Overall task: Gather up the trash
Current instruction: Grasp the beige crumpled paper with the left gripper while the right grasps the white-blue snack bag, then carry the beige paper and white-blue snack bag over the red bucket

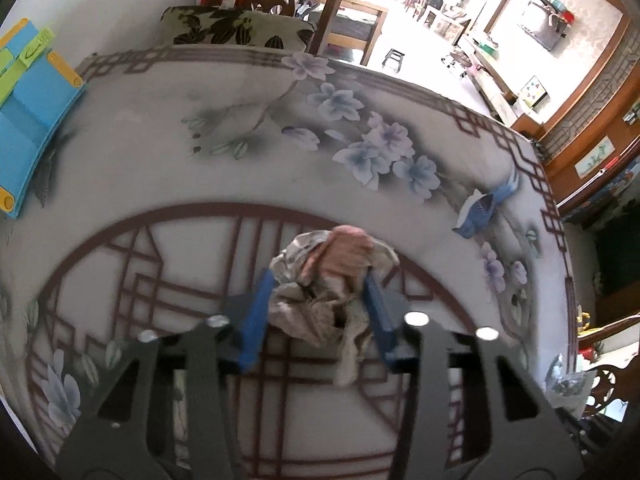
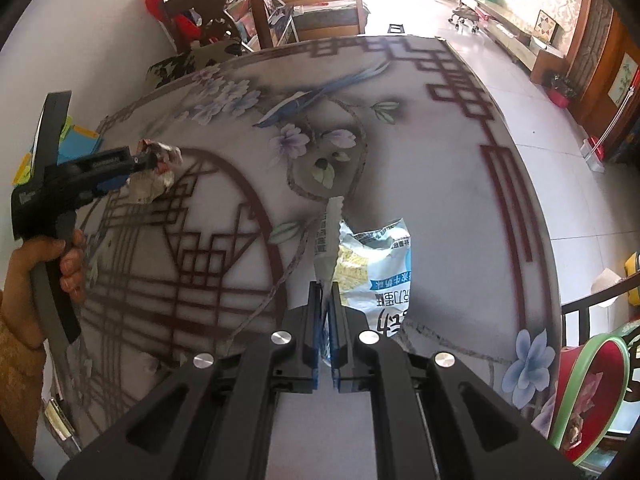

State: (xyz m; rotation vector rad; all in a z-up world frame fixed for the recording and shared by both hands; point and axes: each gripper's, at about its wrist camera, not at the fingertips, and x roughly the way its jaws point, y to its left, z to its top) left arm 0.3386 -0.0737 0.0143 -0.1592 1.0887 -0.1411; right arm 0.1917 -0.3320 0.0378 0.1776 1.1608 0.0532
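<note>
- Crumpled wrapper of silvery-beige foil with a pinkish patch (image 1: 328,280) sits between the blue pads of the left gripper (image 1: 318,280), just above the table with the flower-and-lattice printed cover (image 1: 256,160).
- Both blue pads (image 1: 256,320) press into the wad's sides, so the left tool is clamped on the wrapper.
- From the right wrist view the same left gripper (image 2: 154,160) shows at the left edge, held by a hand (image 2: 44,264) with the crumpled wrapper (image 2: 154,178) at its tip.
- Right gripper (image 2: 328,292) has its jaws together on the torn top edge of a white, blue and yellow printed plastic bag (image 2: 376,264), which stands up from the tabletop (image 2: 440,200).
- A blue plastic folding stand with green parts (image 1: 32,120) lies on the table's far left, well apart from the wrapper.
- A leaf-patterned cushion (image 1: 236,26) rests beyond the table's far edge.
</note>
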